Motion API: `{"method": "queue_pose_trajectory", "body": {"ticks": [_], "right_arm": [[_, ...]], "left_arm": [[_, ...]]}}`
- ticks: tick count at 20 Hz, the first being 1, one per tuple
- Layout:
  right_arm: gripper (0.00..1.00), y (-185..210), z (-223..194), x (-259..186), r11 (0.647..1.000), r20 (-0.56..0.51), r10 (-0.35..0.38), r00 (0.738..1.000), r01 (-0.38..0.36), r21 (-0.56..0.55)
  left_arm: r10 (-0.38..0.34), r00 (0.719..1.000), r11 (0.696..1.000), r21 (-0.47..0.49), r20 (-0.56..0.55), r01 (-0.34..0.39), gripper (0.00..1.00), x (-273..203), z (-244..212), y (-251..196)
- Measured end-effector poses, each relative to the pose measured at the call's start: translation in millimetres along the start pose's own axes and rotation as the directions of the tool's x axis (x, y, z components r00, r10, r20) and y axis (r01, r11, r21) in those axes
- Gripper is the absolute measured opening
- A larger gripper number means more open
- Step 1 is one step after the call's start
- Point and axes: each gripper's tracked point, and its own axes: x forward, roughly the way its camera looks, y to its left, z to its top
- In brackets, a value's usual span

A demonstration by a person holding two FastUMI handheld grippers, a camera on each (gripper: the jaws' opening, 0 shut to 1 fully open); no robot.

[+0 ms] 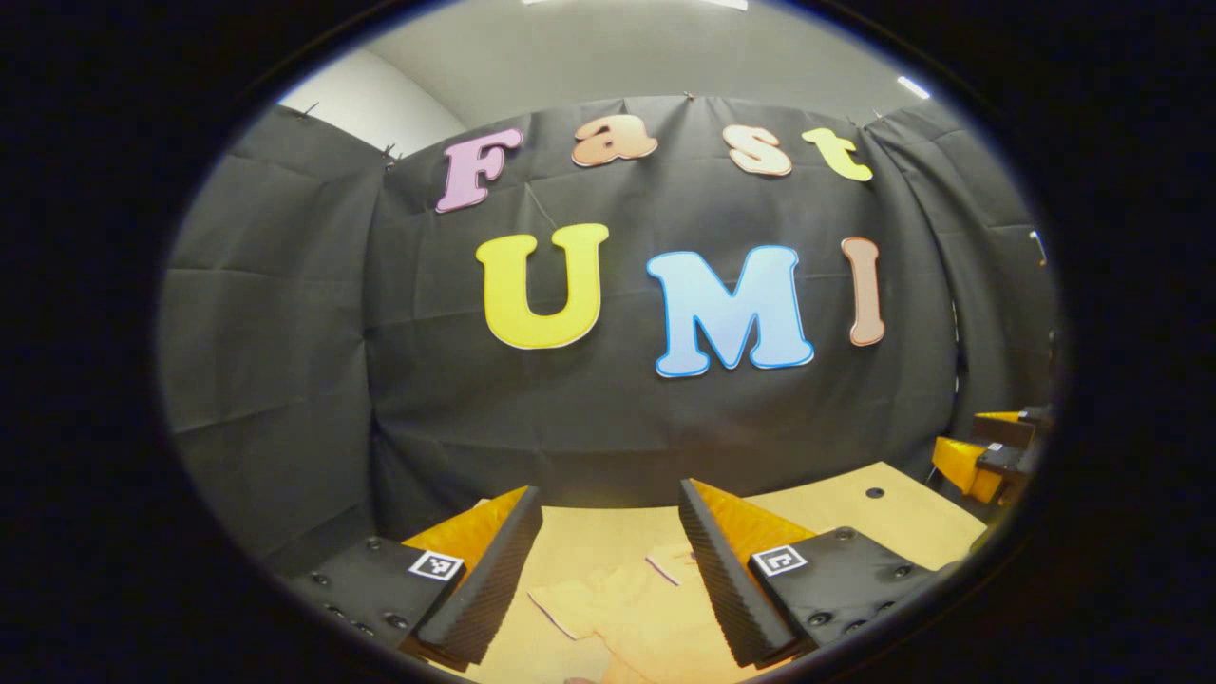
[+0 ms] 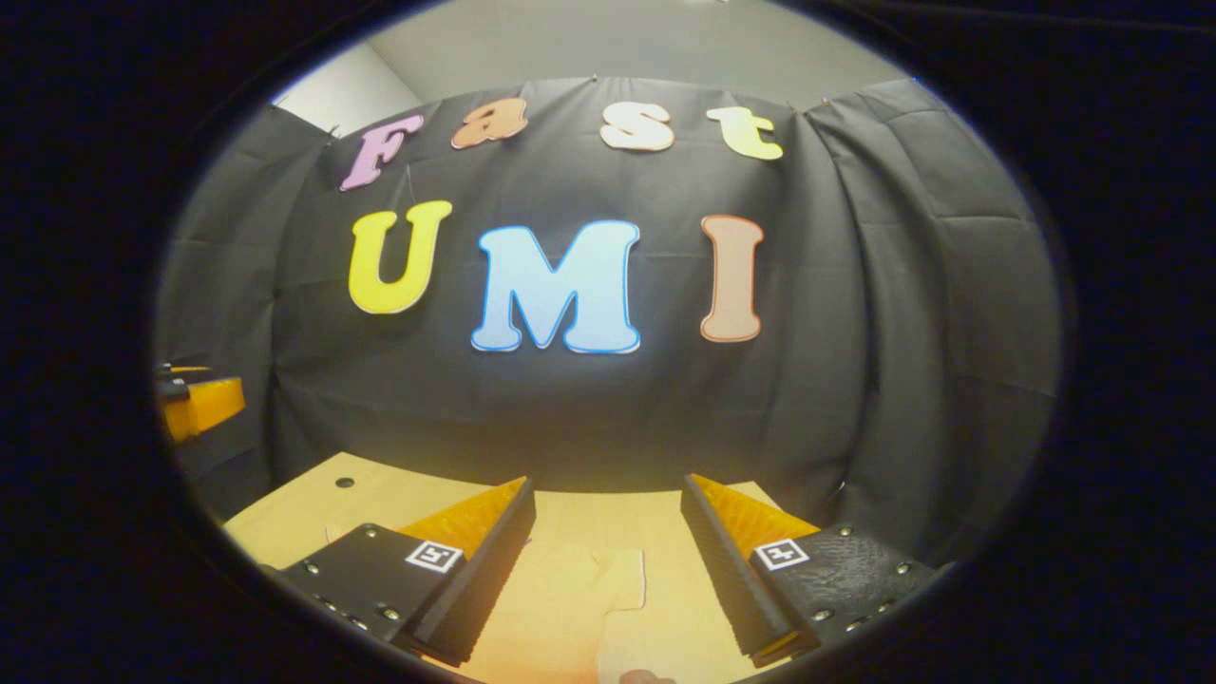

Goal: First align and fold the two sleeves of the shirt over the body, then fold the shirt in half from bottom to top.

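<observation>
A pale tan shirt point(image 1: 617, 613) lies spread on the light wooden table point(image 1: 855, 513), low in the left gripper view, with a sleeve end showing between the fingers. My left gripper point(image 1: 608, 560) hangs open above it, holding nothing. In the right gripper view another part of the shirt point(image 2: 594, 594), with a straight edge, lies on the table point(image 2: 313, 503) under my right gripper point(image 2: 608, 560), which is also open with nothing between its fingers. The right gripper point(image 1: 993, 456) shows far off at the right rim of the left gripper view, and the left gripper point(image 2: 195, 399) at the left rim of the right gripper view.
The black cloth wall point(image 1: 617, 399) stands close behind the table's far edge. A small dark hole point(image 1: 874, 493) marks the tabletop at the right, and the same hole point(image 2: 344, 482) appears in the right gripper view.
</observation>
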Motion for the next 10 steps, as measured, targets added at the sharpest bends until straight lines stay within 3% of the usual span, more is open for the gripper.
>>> {"method": "queue_pose_trajectory", "body": {"ticks": [10], "right_arm": [[0.96, -30, -85, 81, 1.000, -0.176, -0.019, 0.984, 0.018, -0.009]], "left_arm": [[0.058, 0.998, 0.998, 0.020, -0.020, -0.057, 0.94, -5, 1, 13]]}}
